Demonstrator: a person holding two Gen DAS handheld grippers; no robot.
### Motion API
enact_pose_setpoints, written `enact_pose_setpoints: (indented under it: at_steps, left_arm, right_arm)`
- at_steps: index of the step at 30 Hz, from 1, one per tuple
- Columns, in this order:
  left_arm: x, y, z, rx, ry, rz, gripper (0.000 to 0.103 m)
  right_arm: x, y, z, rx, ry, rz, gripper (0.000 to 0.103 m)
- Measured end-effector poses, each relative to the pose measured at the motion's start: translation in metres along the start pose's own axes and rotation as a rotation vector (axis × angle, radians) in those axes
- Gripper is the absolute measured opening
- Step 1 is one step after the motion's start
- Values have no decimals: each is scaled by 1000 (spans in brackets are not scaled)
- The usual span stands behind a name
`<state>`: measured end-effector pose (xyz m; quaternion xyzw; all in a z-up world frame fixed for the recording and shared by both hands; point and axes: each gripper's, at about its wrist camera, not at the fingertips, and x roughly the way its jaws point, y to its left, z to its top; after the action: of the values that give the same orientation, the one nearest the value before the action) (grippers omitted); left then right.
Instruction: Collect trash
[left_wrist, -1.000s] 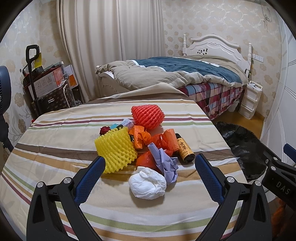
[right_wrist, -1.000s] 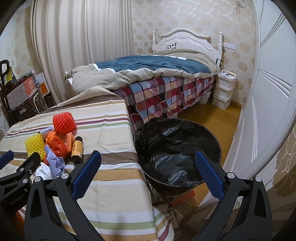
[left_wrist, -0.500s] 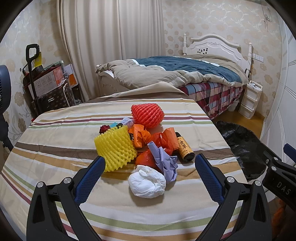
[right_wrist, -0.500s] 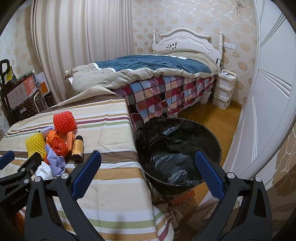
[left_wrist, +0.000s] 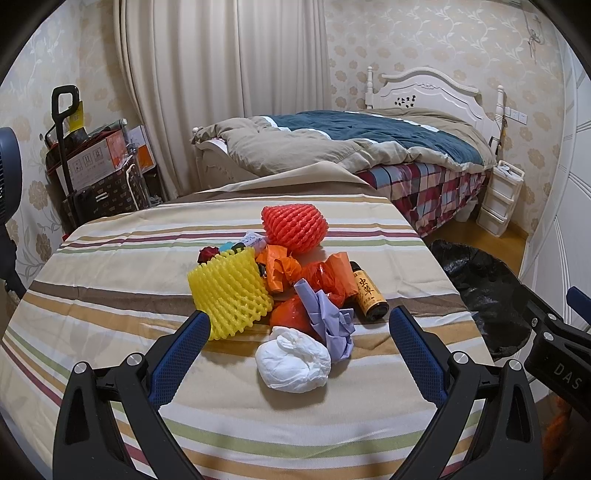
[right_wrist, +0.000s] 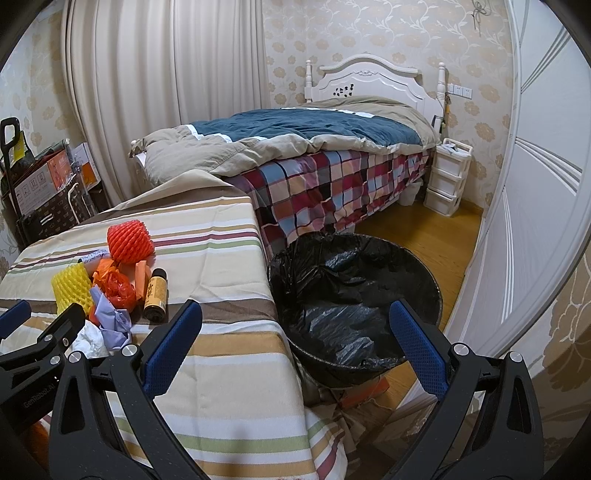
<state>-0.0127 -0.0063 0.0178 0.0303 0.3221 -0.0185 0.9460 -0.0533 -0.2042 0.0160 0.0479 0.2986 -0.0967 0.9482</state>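
A heap of trash lies on the striped tablecloth (left_wrist: 110, 280): a white crumpled wad (left_wrist: 293, 363), a lilac paper (left_wrist: 332, 321), a yellow foam net (left_wrist: 229, 291), a red foam net (left_wrist: 295, 229), orange plastic bags (left_wrist: 321, 273) and a brown bottle (left_wrist: 367, 295). My left gripper (left_wrist: 295, 332) is open and empty, with the white wad between its fingers and just ahead. My right gripper (right_wrist: 295, 325) is open and empty, between the table edge and the bin (right_wrist: 354, 299) lined with a black bag. The heap also shows in the right wrist view, with the bottle (right_wrist: 155, 293) nearest.
A bed (right_wrist: 314, 155) with a checked cover stands behind the table and bin. A white drawer unit (right_wrist: 447, 177) is by the bed. Boxes and a trolley (left_wrist: 92, 166) stand at the left wall. A white wardrobe door (right_wrist: 535, 221) is at the right.
My left gripper has drifted slightly, so the heap sits a little lower in its view. The right gripper has barely moved.
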Motion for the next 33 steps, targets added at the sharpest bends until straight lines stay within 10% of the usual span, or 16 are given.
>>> enact_pose_setpoints:
  at_steps: [33]
  left_arm:
    - [7, 6, -17, -5, 28, 4, 88]
  right_arm:
    - [3, 7, -21, -12, 27, 12, 99]
